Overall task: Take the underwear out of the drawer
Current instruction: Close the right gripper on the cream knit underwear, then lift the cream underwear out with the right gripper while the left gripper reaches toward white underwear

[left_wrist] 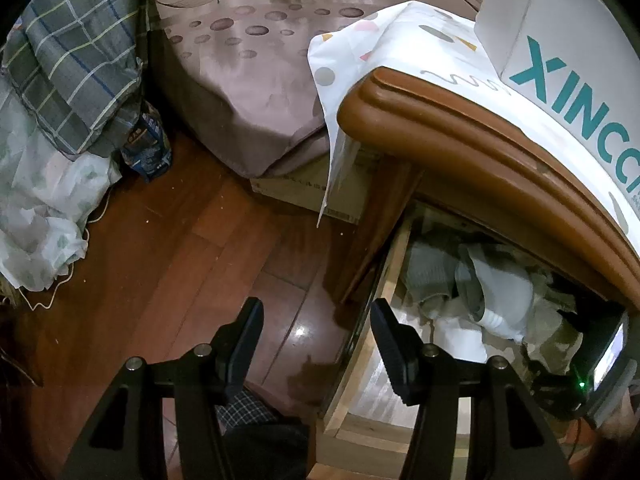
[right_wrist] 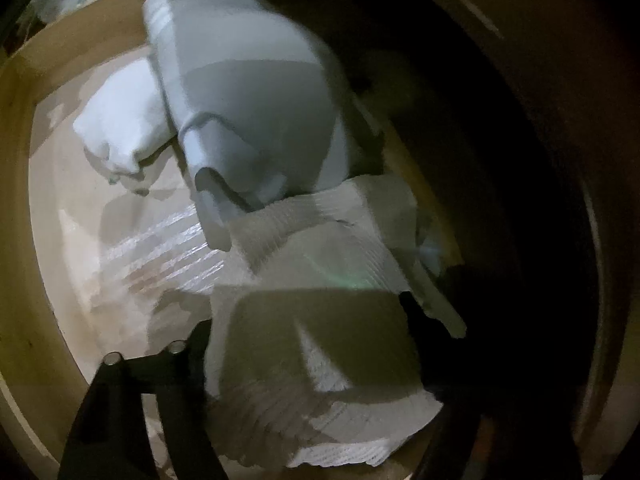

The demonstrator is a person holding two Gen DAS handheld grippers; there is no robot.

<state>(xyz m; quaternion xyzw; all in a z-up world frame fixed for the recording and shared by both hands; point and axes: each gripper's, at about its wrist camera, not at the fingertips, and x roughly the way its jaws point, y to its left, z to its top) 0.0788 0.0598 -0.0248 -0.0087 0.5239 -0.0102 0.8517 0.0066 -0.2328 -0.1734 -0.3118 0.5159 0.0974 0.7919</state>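
The bed (left_wrist: pixel 256 80) fills the far side of the room, with dark wood floor (left_wrist: pixel 180 264) in front of it. Near us stands the brown nightstand (left_wrist: pixel 460 128), a spotted cloth (left_wrist: pixel 380 44) and a white box (left_wrist: pixel 560 60) on top. Its drawer (left_wrist: pixel 356 364) is pulled open, full of pale folded clothes. The left claw (left_wrist: pixel 316 344) hangs over the drawer's edge, fingers spread, nothing between them, one finger above the floor and one above the drawer. Down inside the drawer the right claw (right_wrist: pixel 304 360) has a ribbed white underwear piece (right_wrist: pixel 320 264) lying between its fingers; whether the pads pinch it, I cannot tell, it's dark and blurred. Just beyond, touching it, sits a grey folded garment (right_wrist: pixel 256 104), and a small white bundle (right_wrist: pixel 120 120) beside that.
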